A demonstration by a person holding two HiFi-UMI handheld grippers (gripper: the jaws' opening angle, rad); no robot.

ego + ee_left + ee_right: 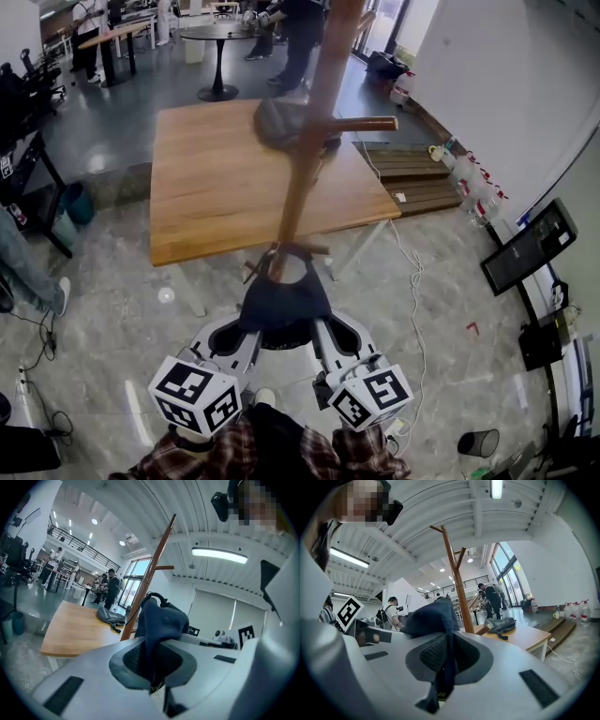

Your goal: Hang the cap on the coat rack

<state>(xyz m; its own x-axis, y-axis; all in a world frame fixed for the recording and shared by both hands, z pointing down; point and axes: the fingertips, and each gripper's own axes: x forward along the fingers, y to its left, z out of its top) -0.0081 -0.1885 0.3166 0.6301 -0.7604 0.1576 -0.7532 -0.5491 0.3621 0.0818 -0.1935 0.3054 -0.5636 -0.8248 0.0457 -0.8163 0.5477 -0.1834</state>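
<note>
A dark blue cap [285,294] hangs stretched between my two grippers, just in front of the wooden coat rack pole [312,122]. My left gripper [251,339] is shut on the cap's left edge, and the cloth [161,625] runs down between its jaws. My right gripper [319,337] is shut on the cap's right edge [433,620]. The rack's pole [149,576] rises tilted ahead of both grippers, with a side peg [364,123] sticking out to the right and forked pegs [449,538] near the top.
A wooden table [211,183] stands behind the rack with a grey bag [279,122] lying on it. Wooden steps [408,175] with bottles beside them lie to the right, along a white wall. People stand at the far end of the room [298,37].
</note>
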